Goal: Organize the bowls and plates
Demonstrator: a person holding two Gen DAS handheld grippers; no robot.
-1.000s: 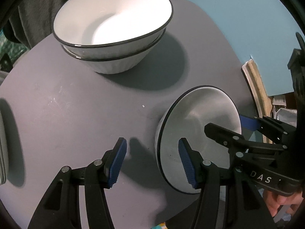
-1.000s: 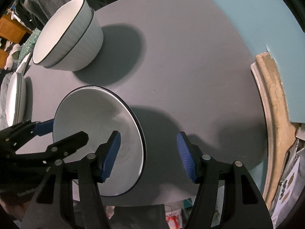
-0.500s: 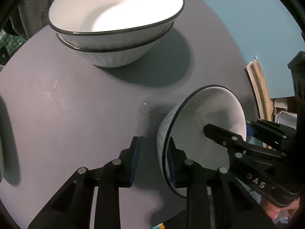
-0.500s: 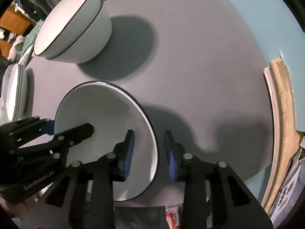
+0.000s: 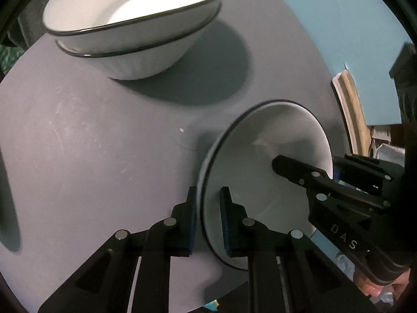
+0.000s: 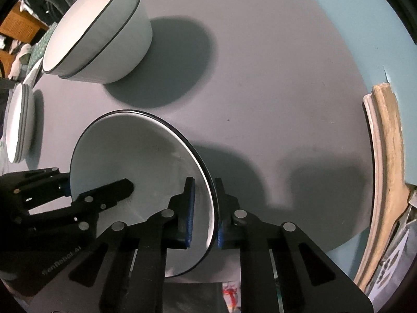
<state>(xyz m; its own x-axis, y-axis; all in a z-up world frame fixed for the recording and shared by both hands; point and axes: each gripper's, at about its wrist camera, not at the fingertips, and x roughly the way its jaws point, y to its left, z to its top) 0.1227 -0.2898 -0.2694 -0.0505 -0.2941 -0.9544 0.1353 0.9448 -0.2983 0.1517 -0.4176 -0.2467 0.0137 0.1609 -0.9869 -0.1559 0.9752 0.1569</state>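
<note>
A white bowl with a thin black rim (image 5: 263,156) is held over the near part of the round grey table (image 5: 91,143). My left gripper (image 5: 207,217) is shut on its left rim. My right gripper (image 6: 204,211) is shut on the opposite rim of the same bowl (image 6: 135,151), one finger inside and one outside. Each gripper shows in the other's view, the right one (image 5: 336,180) and the left one (image 6: 65,195). Two matching white bowls stacked one inside the other (image 5: 135,28) stand on the far side of the table, also in the right wrist view (image 6: 99,34).
A stack of white plates (image 6: 20,122) sits at the table's left edge. A blue wall (image 5: 325,13) lies behind the table. A pale wooden frame (image 6: 385,169) leans at the right, past the table's edge. Clutter and a wicker piece (image 6: 15,23) lie far left.
Both grippers went from open around the bowl's rim to shut on it. The bowl now sits closer to the stacked bowls and looks lifted from the table.
</note>
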